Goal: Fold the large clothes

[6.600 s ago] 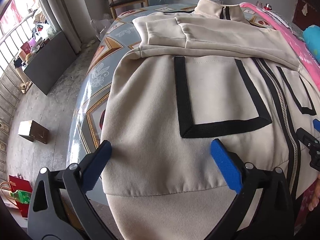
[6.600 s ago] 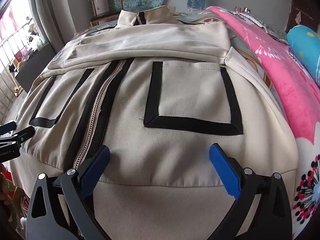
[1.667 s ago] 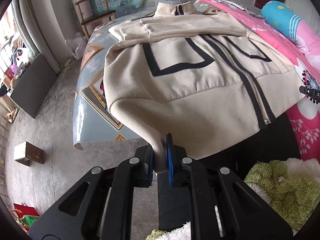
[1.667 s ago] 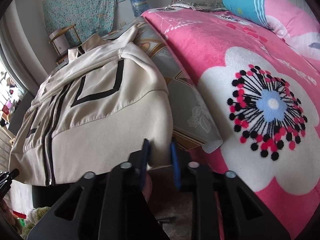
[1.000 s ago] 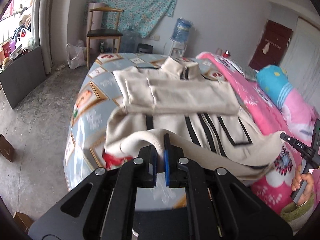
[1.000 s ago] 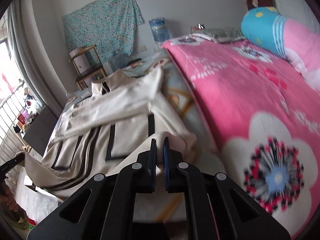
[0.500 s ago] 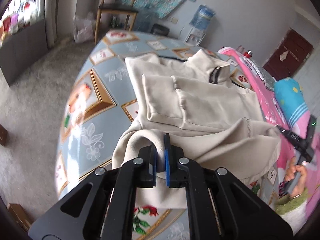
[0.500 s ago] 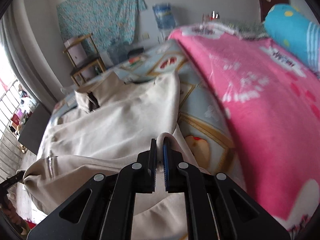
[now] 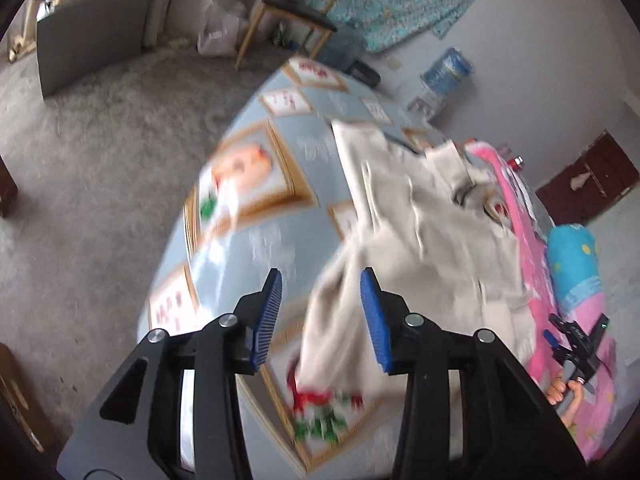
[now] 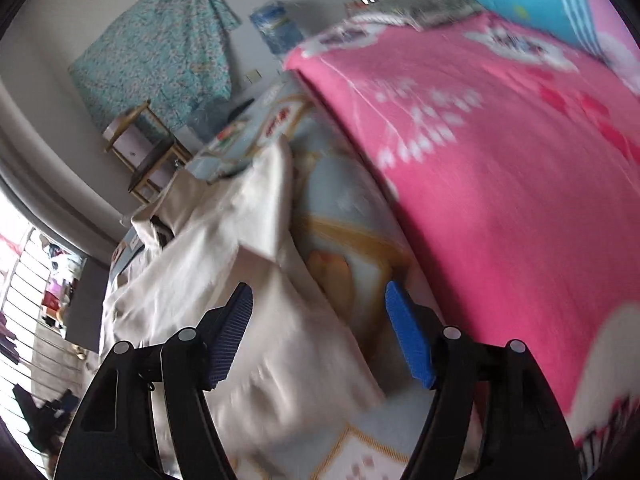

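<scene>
Half a second ago both sets of jaws were clenched on the hem of the cream jacket (image 9: 432, 236); now we see them released, and the folded-over cloth has dropped onto the bed (image 9: 256, 216). On the left gripper (image 9: 321, 320) the jaws stand moderately apart, holding nothing; the near corner of the jacket lies below the gap, and motion blur keeps us from telling whether the blue pads touch it. The jacket rests doubled on the blue patterned bed sheet, its collar at the far end. In the left view the right gripper shows small at the right edge, in the person's hand (image 9: 562, 390). On the right gripper (image 10: 318, 334) the jaws gape wide, empty; the jacket's folded edge (image 10: 224, 280) lies under the left pad, the bare sheet under the right. The pink blanket (image 10: 500, 184) lies just beside the jacket on the right. A water bottle (image 10: 276, 26) stands by the far wall.
</scene>
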The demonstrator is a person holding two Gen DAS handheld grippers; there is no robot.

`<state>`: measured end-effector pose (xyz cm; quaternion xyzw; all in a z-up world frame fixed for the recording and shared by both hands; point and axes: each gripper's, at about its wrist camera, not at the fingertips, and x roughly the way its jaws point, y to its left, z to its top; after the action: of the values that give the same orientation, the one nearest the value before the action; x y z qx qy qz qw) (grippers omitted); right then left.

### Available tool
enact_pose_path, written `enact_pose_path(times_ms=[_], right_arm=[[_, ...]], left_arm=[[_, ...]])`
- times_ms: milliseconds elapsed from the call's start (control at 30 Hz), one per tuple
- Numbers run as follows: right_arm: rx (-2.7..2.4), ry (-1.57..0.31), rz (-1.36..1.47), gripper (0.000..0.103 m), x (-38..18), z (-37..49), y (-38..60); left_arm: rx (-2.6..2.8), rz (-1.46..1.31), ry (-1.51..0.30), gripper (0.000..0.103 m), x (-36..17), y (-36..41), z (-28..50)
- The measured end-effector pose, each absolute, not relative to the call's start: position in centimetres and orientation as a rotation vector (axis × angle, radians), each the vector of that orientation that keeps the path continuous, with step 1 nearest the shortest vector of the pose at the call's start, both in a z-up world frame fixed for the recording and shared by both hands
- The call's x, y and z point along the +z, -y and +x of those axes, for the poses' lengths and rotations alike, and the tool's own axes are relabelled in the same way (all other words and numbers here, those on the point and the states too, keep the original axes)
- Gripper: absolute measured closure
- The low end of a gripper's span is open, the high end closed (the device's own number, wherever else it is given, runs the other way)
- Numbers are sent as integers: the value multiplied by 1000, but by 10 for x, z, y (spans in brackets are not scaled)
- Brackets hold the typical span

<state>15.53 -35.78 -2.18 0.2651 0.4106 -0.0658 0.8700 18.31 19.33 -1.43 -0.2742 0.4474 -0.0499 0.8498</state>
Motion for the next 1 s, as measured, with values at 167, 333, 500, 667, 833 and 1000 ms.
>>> enact_pose_path(times_ms=[167,333,500,667,833,1000], right_arm=[[-82,-967,686,35,-46,120,354],[-47,-997,702,35,-66,124,339],[-64,-945,693,48,-73,145,333],[-85,-933,676,78,-77,156,323],[-113,-887,508,84,-36,146,302],[-50,-882,512,84,-6,120,298]], left_arm=[[-186,-701,-1033,56,-41,-171,157],[-145,-790,-1005,56,-62,-164,159],[-73,-870,-927,58,-68,-165,166],[47,-632,-885,84,-59,-137,176],[80,-247,-766,94,-11,-96,160],[51,-133,-700,94,36,-86,127]])
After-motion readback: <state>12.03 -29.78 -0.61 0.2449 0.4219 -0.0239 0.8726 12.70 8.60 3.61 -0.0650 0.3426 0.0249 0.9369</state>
